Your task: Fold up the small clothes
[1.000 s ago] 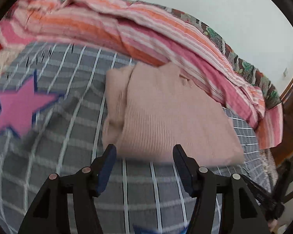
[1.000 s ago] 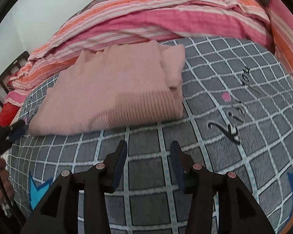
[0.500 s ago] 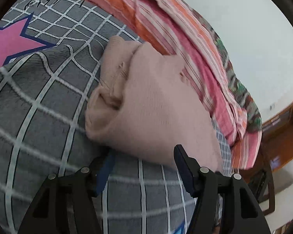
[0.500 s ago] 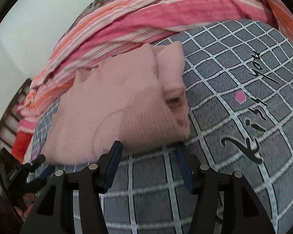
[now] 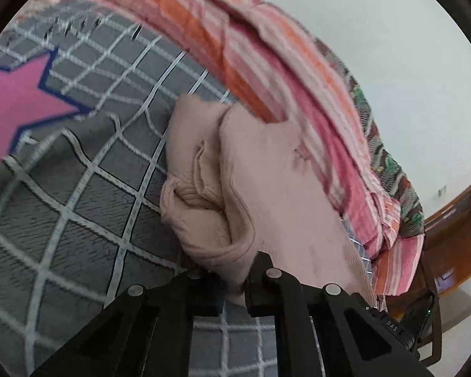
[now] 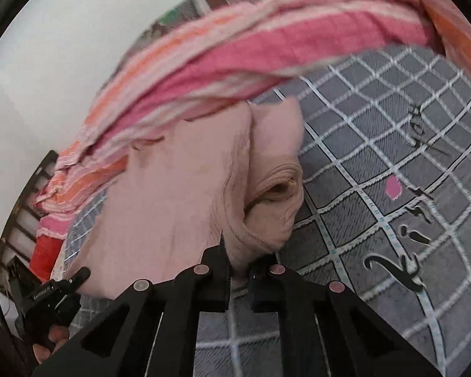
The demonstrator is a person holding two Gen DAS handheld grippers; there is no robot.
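Note:
A folded pale pink knit sweater (image 5: pixel 267 172) lies on a grey checked blanket (image 5: pixel 78 204); it also shows in the right wrist view (image 6: pixel 188 188). My left gripper (image 5: pixel 235 286) is shut on the sweater's near left corner, with knit pinched between the jaws. My right gripper (image 6: pixel 238 270) is shut on the sweater's near right corner. The left gripper (image 6: pixel 56 295) shows in the right wrist view at the lower left, held by a hand.
A rumpled pink and orange striped blanket (image 5: pixel 267 62) lies behind the sweater, against a white wall; it also shows in the right wrist view (image 6: pixel 267 40). The grey blanket (image 6: pixel 392 188) has a pink star (image 5: pixel 18 100) and black lettering (image 6: pixel 402 267). Wooden furniture (image 5: pixel 449 235) stands at the right.
Both grippers moved forward to the sweater's near edge and closed on its two near corners. They were open and apart from it earlier.

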